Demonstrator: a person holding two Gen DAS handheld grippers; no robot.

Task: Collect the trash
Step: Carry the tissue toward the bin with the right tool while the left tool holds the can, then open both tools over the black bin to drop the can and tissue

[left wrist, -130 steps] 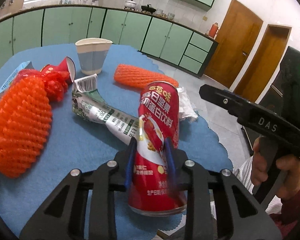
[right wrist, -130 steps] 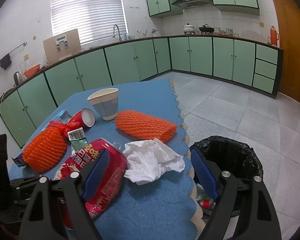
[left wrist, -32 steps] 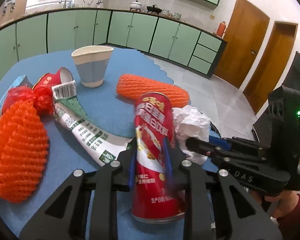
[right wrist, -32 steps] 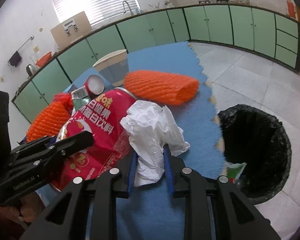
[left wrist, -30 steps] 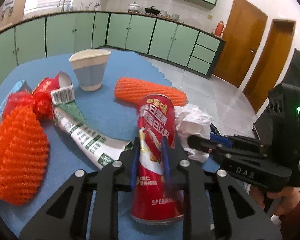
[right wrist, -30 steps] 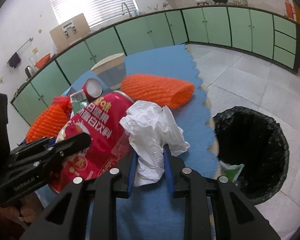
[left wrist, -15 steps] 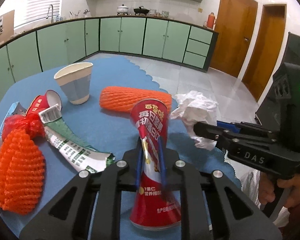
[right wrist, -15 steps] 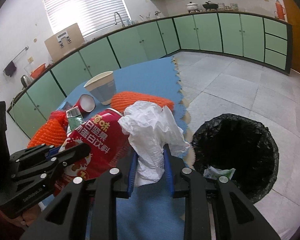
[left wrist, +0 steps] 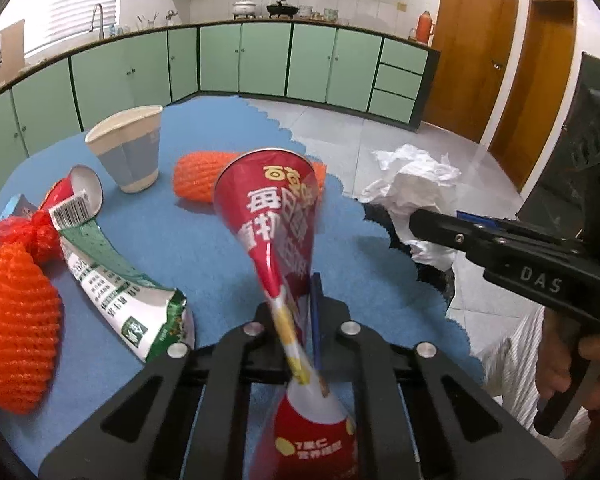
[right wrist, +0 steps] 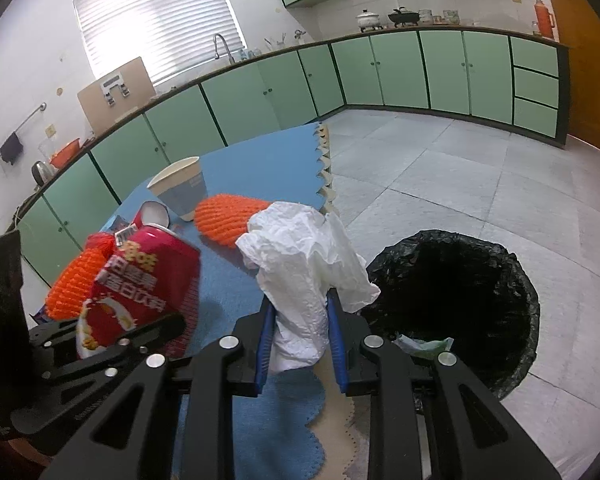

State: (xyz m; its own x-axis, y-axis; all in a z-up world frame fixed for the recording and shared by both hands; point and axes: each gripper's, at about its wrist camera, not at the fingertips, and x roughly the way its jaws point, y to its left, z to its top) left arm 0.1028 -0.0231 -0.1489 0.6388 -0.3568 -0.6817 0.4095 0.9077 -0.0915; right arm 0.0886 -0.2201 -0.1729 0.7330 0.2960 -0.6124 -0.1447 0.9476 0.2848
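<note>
From your left wrist view the cup stands on the mat at eleven o'clock, the net sleeve just right of it, the flattened carton at nine, and the bin sits on the floor off the mat's right edge.

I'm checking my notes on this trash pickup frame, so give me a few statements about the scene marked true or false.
1. The left gripper is crushing a red can flat at its middle. True.
2. The right gripper is empty. False: it is shut on a crumpled white tissue.
3. The black-lined bin stands on the floor beside the table. True.
4. The paper cup lies on its side. False: it stands upright on the blue mat.
</note>
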